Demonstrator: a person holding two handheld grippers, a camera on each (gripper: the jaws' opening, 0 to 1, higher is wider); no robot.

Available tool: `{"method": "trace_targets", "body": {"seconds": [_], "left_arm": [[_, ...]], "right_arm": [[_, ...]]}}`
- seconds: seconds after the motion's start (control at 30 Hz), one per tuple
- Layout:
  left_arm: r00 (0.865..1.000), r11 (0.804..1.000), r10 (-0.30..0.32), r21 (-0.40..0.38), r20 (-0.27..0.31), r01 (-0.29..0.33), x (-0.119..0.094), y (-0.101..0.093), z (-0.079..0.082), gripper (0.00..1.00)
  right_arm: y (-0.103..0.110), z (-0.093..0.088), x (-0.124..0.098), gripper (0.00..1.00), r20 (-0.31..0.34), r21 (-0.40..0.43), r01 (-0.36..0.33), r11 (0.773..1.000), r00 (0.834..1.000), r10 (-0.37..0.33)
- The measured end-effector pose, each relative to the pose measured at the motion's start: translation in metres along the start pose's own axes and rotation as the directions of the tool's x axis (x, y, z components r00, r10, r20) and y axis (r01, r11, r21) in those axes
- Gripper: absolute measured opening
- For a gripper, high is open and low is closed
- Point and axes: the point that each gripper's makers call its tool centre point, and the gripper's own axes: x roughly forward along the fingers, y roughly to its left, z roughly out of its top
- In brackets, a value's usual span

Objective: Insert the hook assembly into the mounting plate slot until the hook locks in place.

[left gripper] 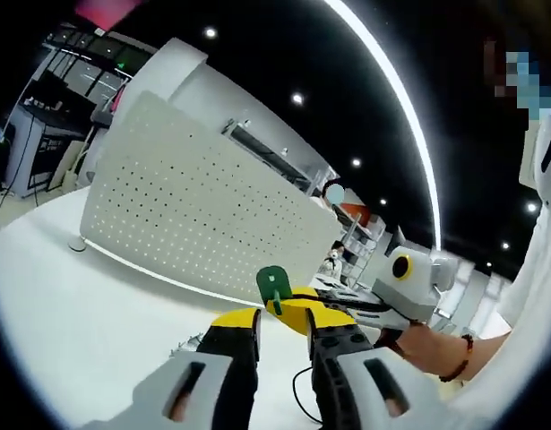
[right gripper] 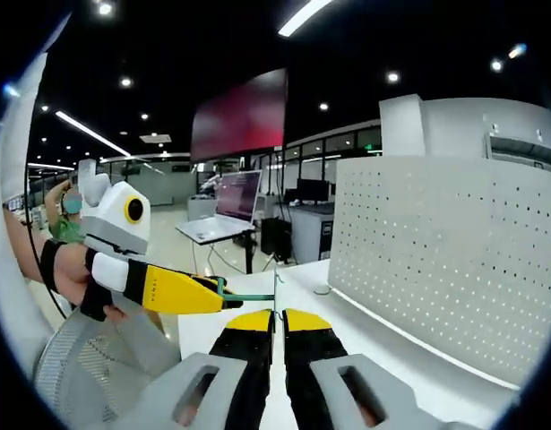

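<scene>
Right gripper is clenched on the green hook assembly; left gripper stands parted, just beside it. Both sit short of the perforated mounting plate. Hook appears light, rigid; grip its stem.

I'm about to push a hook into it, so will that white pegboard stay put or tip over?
Probably stiff: the white pegboard looks like flat, rigid sheet. It stands on edge on a small foot, so pushing the green hook in could tip it. The white table looks smooth, so it may also slide.
</scene>
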Motion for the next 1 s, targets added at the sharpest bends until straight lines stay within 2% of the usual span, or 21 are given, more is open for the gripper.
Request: {"method": "trace_targets", "body": {"seconds": [0.13, 0.27, 0.57, 0.67, 0.77, 1.0], "left_arm": [[0.999, 0.999, 0.002, -0.041, 0.036, 0.0, 0.0, 0.001, 0.004, 0.14], [0.999, 0.998, 0.004, -0.064, 0.035, -0.002, 0.0, 0.001, 0.004, 0.07], [0.998, 0.996, 0.014, -0.092, 0.059, -0.008, 0.0, 0.004, 0.007, 0.05], [0.997, 0.995, 0.022, -0.099, 0.07, -0.015, -0.001, 0.006, 0.009, 0.05], [0.997, 0.994, 0.024, -0.108, 0.077, -0.016, 0.0, 0.006, 0.009, 0.05], [0.995, 0.994, 0.044, -0.1, 0.087, -0.035, -0.001, 0.009, 0.01, 0.04]], "right_arm": [[0.002, 0.0, 0.0, 0.02, 0.001, 0.006, -0.005, 1.0, 1.0, 0.005], [0.005, 0.001, 0.0, 0.02, 0.008, 0.013, -0.007, 1.0, 1.0, 0.007], [0.012, 0.003, 0.004, 0.02, 0.022, 0.048, -0.014, 0.999, 1.0, 0.013], [0.011, 0.002, 0.005, 0.02, 0.024, 0.122, 0.013, 0.992, 1.0, -0.016], [0.016, 0.005, 0.007, 0.02, 0.045, 0.118, 0.014, 0.993, 0.999, -0.02], [0.017, 0.004, 0.009, 0.03, 0.042, 0.133, 0.011, 0.991, 0.999, -0.016]]}}
